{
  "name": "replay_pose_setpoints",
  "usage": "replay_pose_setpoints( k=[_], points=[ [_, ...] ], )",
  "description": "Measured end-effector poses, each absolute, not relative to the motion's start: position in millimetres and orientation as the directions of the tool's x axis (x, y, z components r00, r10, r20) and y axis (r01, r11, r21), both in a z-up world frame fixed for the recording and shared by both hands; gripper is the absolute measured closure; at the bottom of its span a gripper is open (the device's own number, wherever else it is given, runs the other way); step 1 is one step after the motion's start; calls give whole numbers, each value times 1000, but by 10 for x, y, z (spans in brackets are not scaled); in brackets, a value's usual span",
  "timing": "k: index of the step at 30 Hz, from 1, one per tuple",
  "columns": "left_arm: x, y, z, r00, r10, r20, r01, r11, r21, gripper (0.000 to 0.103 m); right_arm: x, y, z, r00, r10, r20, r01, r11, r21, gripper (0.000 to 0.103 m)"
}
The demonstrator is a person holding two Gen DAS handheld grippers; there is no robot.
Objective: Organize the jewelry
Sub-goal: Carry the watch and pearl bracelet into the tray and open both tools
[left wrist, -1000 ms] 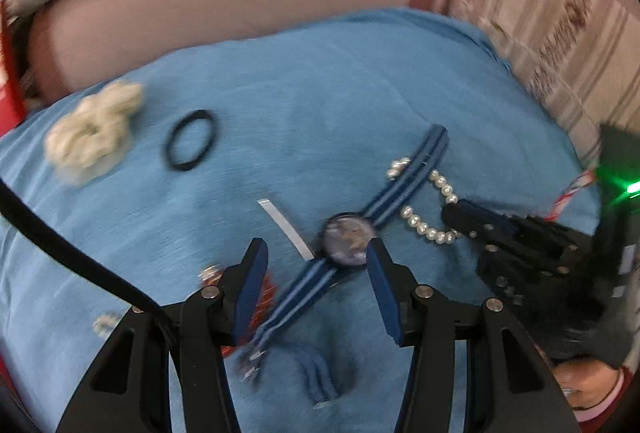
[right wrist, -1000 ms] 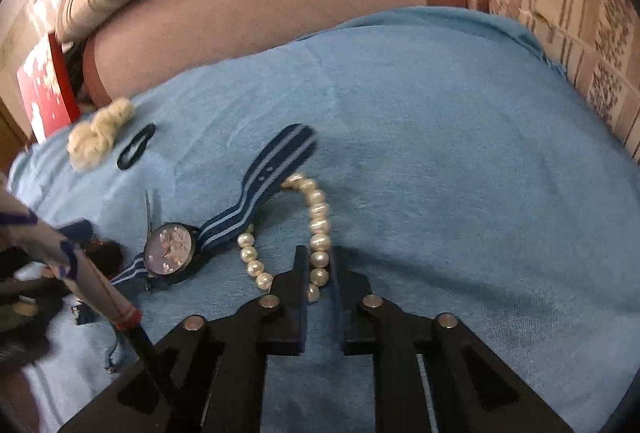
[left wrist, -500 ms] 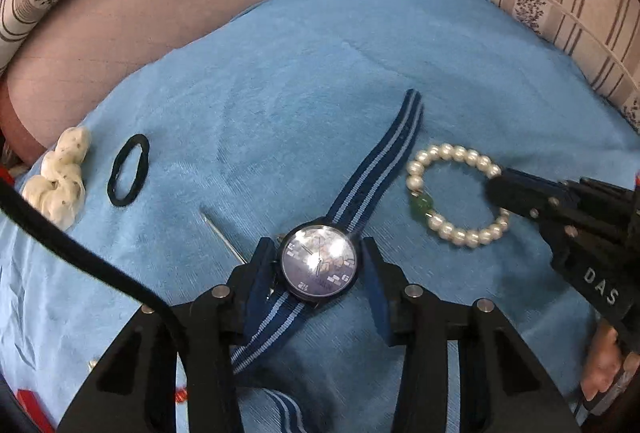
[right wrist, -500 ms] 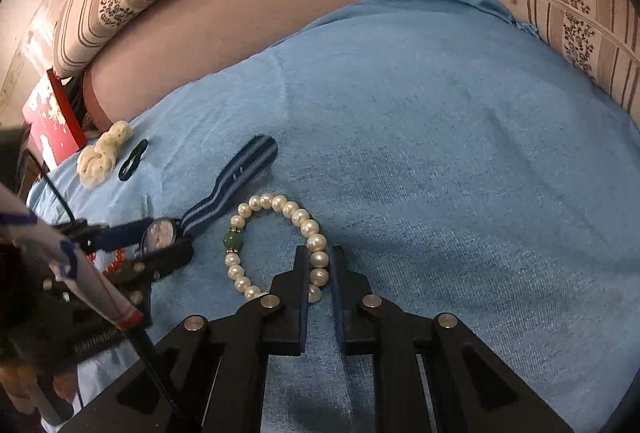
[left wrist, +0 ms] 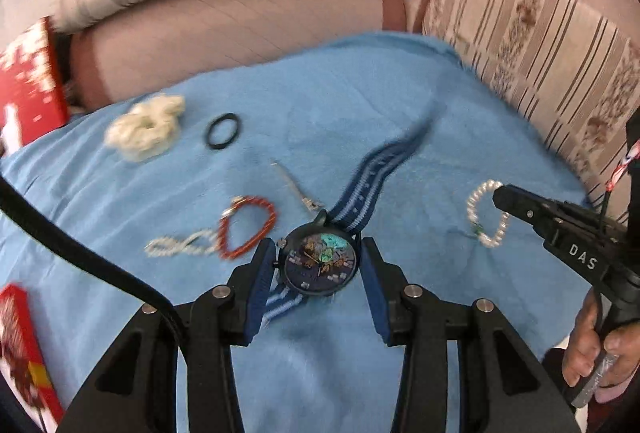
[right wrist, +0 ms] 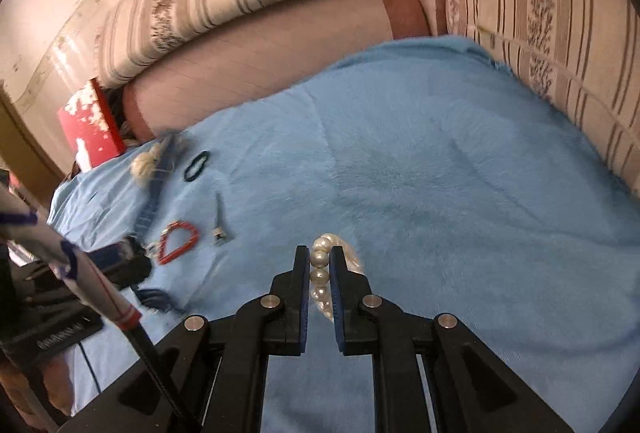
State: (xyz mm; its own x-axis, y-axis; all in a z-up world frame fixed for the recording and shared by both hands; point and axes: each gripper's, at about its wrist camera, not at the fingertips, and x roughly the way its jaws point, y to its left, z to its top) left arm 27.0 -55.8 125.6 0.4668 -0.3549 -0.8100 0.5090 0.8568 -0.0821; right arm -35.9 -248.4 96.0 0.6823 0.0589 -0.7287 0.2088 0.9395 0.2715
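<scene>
The left gripper (left wrist: 318, 265) grasps a round dark-faced wristwatch with a navy-and-light-blue striped fabric strap (left wrist: 320, 263), its blue pads against both sides of the case; the strap trails away above a light blue fuzzy blanket (left wrist: 360, 93) spread over a sofa with striped floral cushions (left wrist: 540, 45). The right gripper (right wrist: 320, 269) is clenched on a white pearl bead bracelet (right wrist: 320, 275), several beads pinched between its pads.

No jewelry box or tray shows in either view; the loose pieces lie directly on the blanket. A red beaded bracelet (left wrist: 248, 227) lies beside a white beaded chain (left wrist: 180, 245), with a thin silver hair clip (left wrist: 298, 189) near them, a black elastic hair band (left wrist: 222, 131) farther off and a cream fluffy scrunchie (left wrist: 146, 127) just beside that. A red-and-white box (left wrist: 28, 85) stands at the blanket's far left edge.

Only the left wrist view shows the watch face, the white chain clearly, the green bead (left wrist: 476, 229) on the pearl bracelet and the person's hand (left wrist: 596, 345) on the right gripper's handle. Only the right wrist view shows the pearls squeezed between the pads.
</scene>
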Motion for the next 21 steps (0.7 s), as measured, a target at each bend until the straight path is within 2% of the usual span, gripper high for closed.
replay_pose_setpoints(
  k=[7,13,21],
  points=[
    [-99,285,1643,528,-349,-774,393,909,-141,62,-631,-2077,1352,714,107,-692,102,962,253,93],
    [-350,1135,1796,585,-281,-761,261,953,-151,61,-671,-1498,1634,728,213,-652,-48,964,261,93],
    [-504,2390,1807,636,-124,-762,47,991,-122,61,-449,-562,1744,657,402,-638,-255,915,314,93]
  ],
)
